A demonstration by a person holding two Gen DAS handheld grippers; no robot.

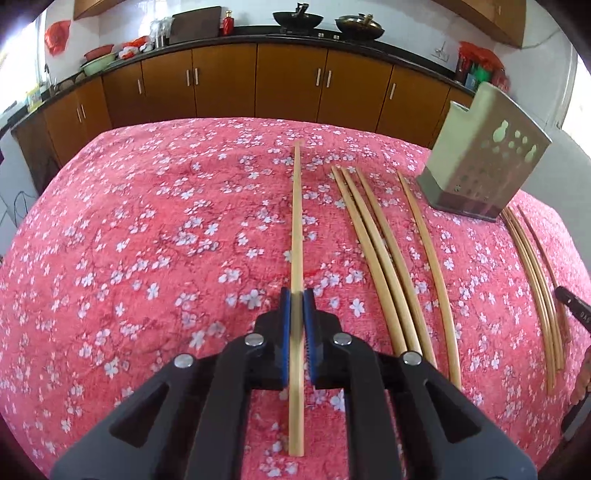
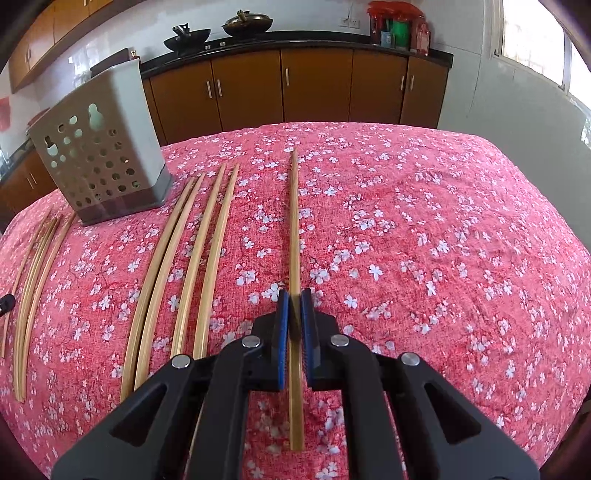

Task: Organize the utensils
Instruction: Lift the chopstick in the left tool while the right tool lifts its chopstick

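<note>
My left gripper (image 1: 297, 300) is shut on a bamboo chopstick (image 1: 297, 221) that runs straight ahead between its blue pads over the red floral tablecloth (image 1: 147, 240). To its right lie several loose chopsticks (image 1: 380, 254), and a further bundle of chopsticks (image 1: 532, 269) lies past the perforated grey utensil holder (image 1: 484, 162). My right gripper (image 2: 294, 300) is shut on another chopstick (image 2: 294, 221) in the same way. Left of it lie several chopsticks (image 2: 192, 258), the holder (image 2: 99, 155) and a bundle of chopsticks (image 2: 33, 280). I cannot tell whether either held stick touches the cloth.
The table edge curves away at the back, with brown kitchen cabinets (image 1: 258, 81) and a counter with woks (image 1: 297, 18) beyond it. A black part of the other gripper shows at the right edge (image 1: 572, 306) of the left wrist view. Bare cloth (image 2: 443, 240) lies right of the right gripper.
</note>
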